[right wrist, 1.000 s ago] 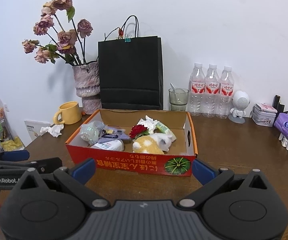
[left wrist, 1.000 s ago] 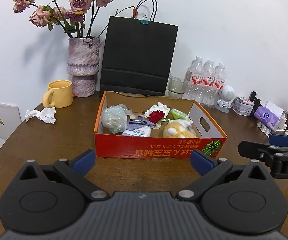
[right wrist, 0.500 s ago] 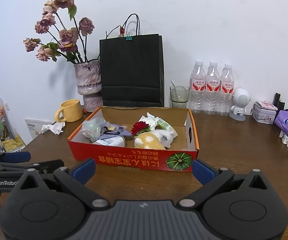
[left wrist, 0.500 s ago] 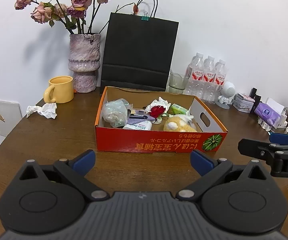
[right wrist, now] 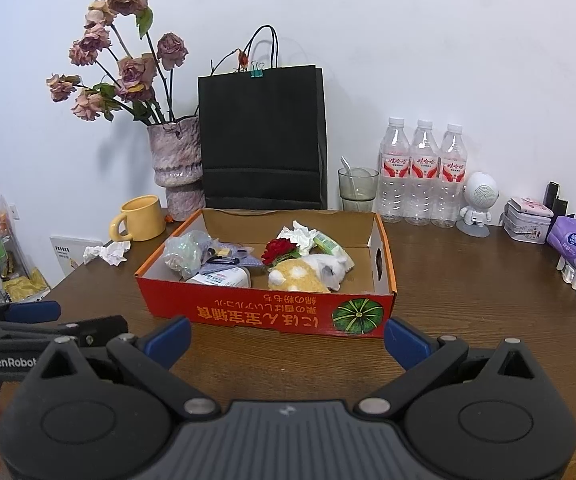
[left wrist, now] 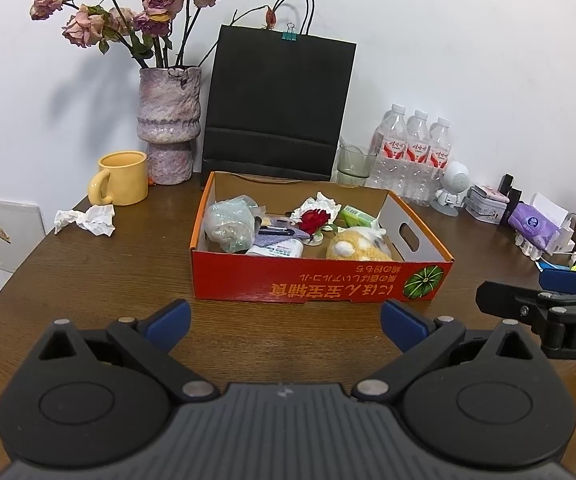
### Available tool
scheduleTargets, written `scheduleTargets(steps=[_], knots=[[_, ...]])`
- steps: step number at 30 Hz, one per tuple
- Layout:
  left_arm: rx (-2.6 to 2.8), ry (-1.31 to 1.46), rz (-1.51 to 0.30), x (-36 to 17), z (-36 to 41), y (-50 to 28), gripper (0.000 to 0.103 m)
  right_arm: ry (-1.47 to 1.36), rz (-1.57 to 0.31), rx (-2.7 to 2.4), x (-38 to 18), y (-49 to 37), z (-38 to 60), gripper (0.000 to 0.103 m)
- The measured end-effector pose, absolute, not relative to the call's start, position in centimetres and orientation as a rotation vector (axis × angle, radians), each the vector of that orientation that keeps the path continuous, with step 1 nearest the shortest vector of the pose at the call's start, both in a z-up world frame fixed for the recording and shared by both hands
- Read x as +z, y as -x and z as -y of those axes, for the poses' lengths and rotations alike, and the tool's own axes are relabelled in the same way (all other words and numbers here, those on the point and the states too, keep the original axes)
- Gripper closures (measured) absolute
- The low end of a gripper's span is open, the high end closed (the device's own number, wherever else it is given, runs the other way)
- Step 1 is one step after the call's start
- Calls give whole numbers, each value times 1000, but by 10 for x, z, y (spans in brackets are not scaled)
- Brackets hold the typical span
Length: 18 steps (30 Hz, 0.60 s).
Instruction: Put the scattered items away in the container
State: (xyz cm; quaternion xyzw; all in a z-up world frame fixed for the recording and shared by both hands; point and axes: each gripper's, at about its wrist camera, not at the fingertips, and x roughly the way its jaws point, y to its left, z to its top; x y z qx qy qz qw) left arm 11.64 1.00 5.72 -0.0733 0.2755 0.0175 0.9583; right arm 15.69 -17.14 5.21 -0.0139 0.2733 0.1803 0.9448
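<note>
While both of my tools hang low over the dark wooden table, the left tool and the right tool each stand with jaws spread wide and empty. Just beyond them sits the orange cardboard box, already holding a yellow plush toy, a red fabric rose and a clear bag. Farther left, near the yellow ceramic mug, lies the crumpled white tissue. I judge it featherlight, soft and easily squashed; I'd pinch its raised middle fold.
</note>
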Motion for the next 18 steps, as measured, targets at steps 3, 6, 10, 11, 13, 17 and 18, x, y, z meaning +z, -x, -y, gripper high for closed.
scheduleTargets(steps=[3, 6, 10, 11, 13, 17, 18], knots=[[35, 148, -559, 58, -10, -116, 0, 27, -557, 368, 52, -157, 171, 0], [33, 144, -557, 58, -10, -116, 0, 28, -557, 368, 52, -157, 171, 0], [36, 145, -557, 58, -9, -117, 0, 28, -557, 368, 52, -156, 172, 0], [37, 145, -557, 58, -9, -117, 0, 28, -557, 367, 52, -156, 172, 0], [36, 145, -557, 57, -9, -117, 0, 28, -558, 367, 52, -156, 172, 0], [38, 142, -557, 57, -8, -118, 0, 29, -559, 367, 51, -155, 173, 0], [38, 141, -557, 57, -8, -118, 0, 29, -560, 367, 51, -154, 173, 0]])
